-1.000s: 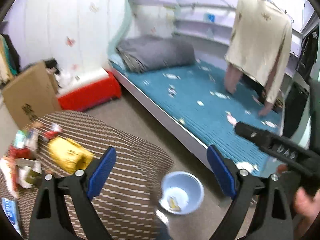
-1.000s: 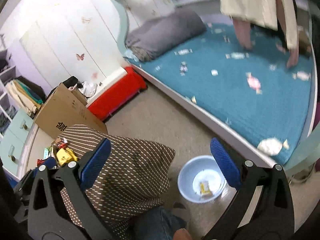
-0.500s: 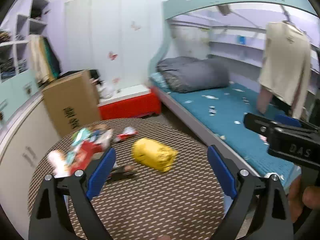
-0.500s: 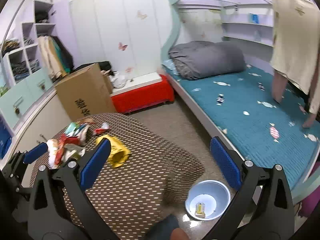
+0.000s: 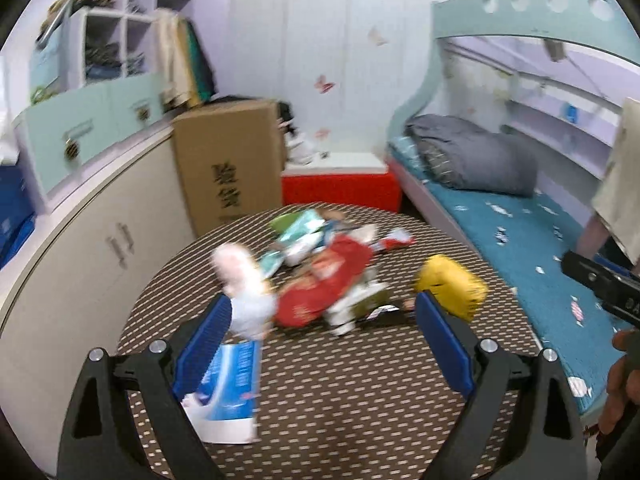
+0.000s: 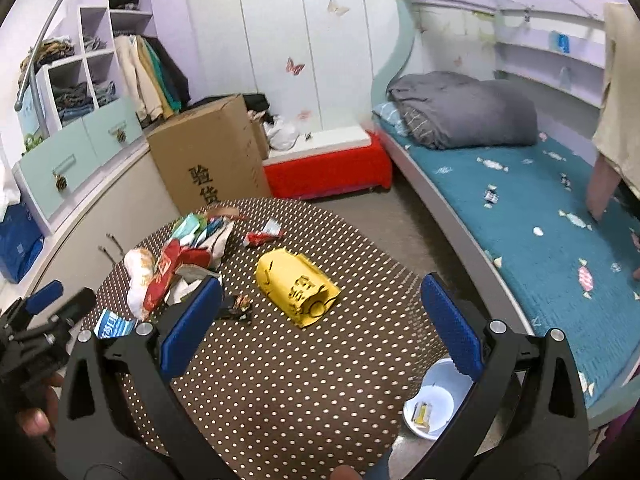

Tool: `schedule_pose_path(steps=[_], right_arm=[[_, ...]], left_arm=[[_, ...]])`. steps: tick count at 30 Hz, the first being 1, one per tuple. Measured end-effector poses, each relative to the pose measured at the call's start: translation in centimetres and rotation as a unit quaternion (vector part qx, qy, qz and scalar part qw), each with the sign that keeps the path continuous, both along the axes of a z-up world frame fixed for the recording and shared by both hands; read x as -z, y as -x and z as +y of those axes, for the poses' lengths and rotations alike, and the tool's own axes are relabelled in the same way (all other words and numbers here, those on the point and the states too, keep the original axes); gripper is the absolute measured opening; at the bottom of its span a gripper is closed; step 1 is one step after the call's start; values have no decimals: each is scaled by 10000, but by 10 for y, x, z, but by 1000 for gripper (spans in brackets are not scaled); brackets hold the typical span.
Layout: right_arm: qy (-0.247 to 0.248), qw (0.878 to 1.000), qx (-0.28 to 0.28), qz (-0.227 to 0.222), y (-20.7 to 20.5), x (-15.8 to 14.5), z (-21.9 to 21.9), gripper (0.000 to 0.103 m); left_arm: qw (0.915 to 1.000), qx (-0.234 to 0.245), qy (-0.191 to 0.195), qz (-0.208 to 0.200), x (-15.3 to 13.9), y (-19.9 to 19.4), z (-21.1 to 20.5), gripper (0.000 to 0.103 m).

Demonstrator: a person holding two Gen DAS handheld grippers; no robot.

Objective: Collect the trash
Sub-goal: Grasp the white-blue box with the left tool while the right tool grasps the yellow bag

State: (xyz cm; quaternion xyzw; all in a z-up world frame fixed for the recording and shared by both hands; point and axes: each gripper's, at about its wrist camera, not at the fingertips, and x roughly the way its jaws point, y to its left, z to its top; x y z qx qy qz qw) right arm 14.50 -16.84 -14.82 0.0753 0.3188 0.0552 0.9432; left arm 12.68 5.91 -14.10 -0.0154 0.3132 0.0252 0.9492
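Note:
A pile of wrappers (image 5: pixel 320 276) lies on the round brown dotted table (image 5: pixel 340 400); it also shows in the right wrist view (image 6: pixel 180 256). A crumpled yellow carton (image 6: pixel 298 288) lies near the table's middle, also in the left wrist view (image 5: pixel 450 286). A blue and white packet (image 5: pixel 228 392) lies at the near left. A pale blue bin (image 6: pixel 432 400) with a scrap inside stands on the floor at the right. My left gripper (image 5: pixel 322 344) is open and empty above the table. My right gripper (image 6: pixel 318 326) is open and empty above the table.
A cardboard box (image 6: pixel 208 164) and a red bench (image 6: pixel 328 168) stand behind the table. A bed with a teal mattress (image 6: pixel 532 216) and a grey duvet runs along the right. White cupboards (image 5: pixel 100 248) line the left. A garment (image 6: pixel 622 92) hangs at the right.
Both views have swung up and left from the bin and floor to the table top. The wrapper pile now lies between my left gripper's fingers. Both grippers stay open.

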Motion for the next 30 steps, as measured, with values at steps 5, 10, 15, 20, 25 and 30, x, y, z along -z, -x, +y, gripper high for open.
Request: schedule_pose_path(steps=[5,10,15,20,25,30], right_arm=[[22,9996,-67,265,-13,21,10,97],[29,9986,-114,512,-24,40,13,97],[6,9975,-171,691,-38,56,18,97],[-75,9957,-263,881,-59,77,23,97],[-329,9936,-374,1011,-84,94,26,94],[-862,9880,-548,1154,-101,107,24,27]], left_arm=[[9980,-602,-137,164,13,-3,45,91],[9937,-982,-139,532,38,-9,89,91],[9891,-933,73,1140,80,-15,110,91],[9869,-682,215,1446,109,-27,111,87],[9870,-399,304,1525,120,-35,104,49],[9879,-149,351,1505,118,-35,91,31]])
